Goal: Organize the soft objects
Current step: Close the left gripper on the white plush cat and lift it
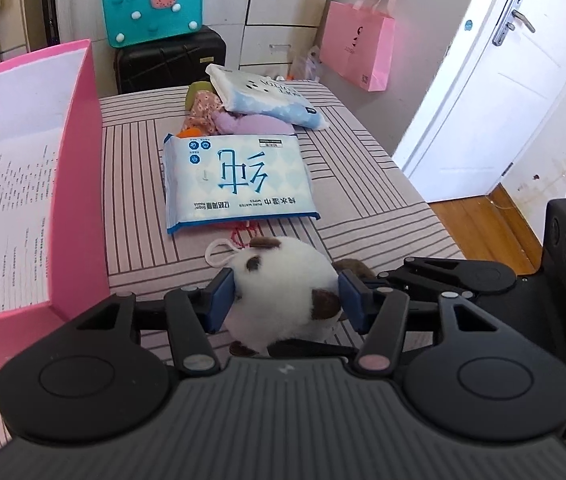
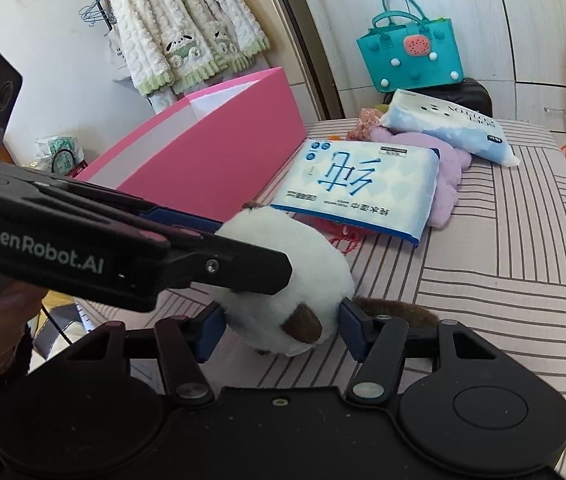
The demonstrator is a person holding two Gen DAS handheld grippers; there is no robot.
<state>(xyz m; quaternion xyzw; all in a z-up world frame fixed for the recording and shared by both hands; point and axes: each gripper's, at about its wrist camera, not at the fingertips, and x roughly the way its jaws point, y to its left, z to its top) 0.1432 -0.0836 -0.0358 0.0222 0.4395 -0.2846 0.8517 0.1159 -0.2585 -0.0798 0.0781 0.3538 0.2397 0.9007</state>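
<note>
A white plush toy with brown patches (image 1: 279,280) (image 2: 283,280) lies on the striped bed cover (image 1: 363,168), with a white loop at its far end. My left gripper (image 1: 287,300) is shut on it, its blue pads pressing into both flanks. My right gripper (image 2: 281,330) squeezes the same toy from another side, next to its brown tail. The left gripper (image 2: 243,248) shows from the side in the right wrist view. Beyond the toy lie a blue wet-wipes pack (image 1: 239,180) (image 2: 359,184), a purple plush (image 1: 255,124), a floral cloth toy (image 1: 207,108) and a tissue pack (image 1: 267,96).
An open pink box (image 1: 75,160) (image 2: 211,148) with printed paper inside stands on the bed at the left. Behind the bed are a black suitcase (image 1: 171,60) with a teal bag (image 1: 153,4) on it, a hanging pink paper bag (image 1: 357,52) and a white door (image 1: 495,80).
</note>
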